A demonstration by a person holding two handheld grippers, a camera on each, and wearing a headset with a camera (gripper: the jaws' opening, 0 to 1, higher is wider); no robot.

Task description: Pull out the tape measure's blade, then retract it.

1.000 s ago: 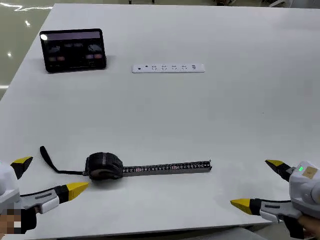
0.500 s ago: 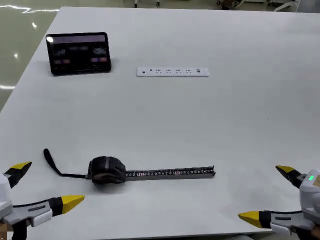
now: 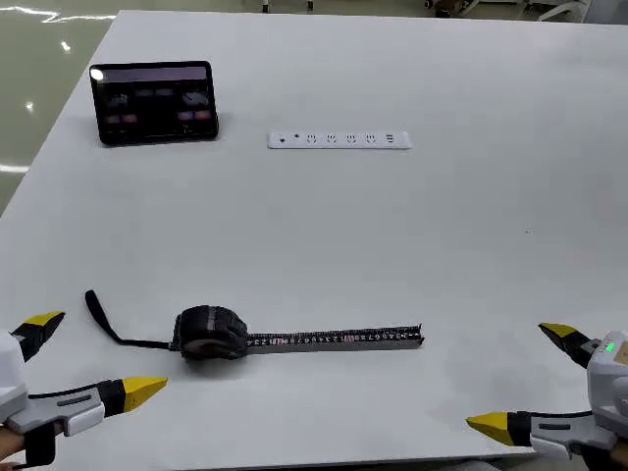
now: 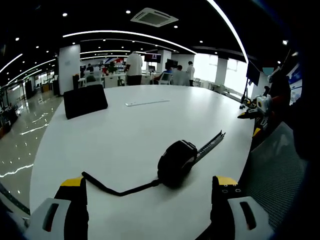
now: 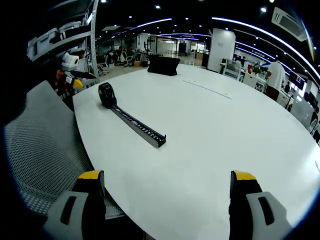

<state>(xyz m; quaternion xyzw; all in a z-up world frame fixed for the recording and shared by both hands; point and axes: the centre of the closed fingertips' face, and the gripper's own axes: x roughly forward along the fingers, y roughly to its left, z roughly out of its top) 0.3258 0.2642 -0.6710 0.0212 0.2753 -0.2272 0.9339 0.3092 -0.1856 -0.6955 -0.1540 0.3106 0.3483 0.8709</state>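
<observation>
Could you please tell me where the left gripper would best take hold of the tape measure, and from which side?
Probably the black case, one jaw on each flat side, coming in from its left end over the wrist strap. The case stands upright with the blade running out to the right, so the left gripper, open and facing it, meets the bulky body first.

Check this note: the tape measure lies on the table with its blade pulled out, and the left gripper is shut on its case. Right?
No. The left gripper is open, clear of the tape measure, as the left gripper view shows. The blade is pulled out on the table.
</observation>
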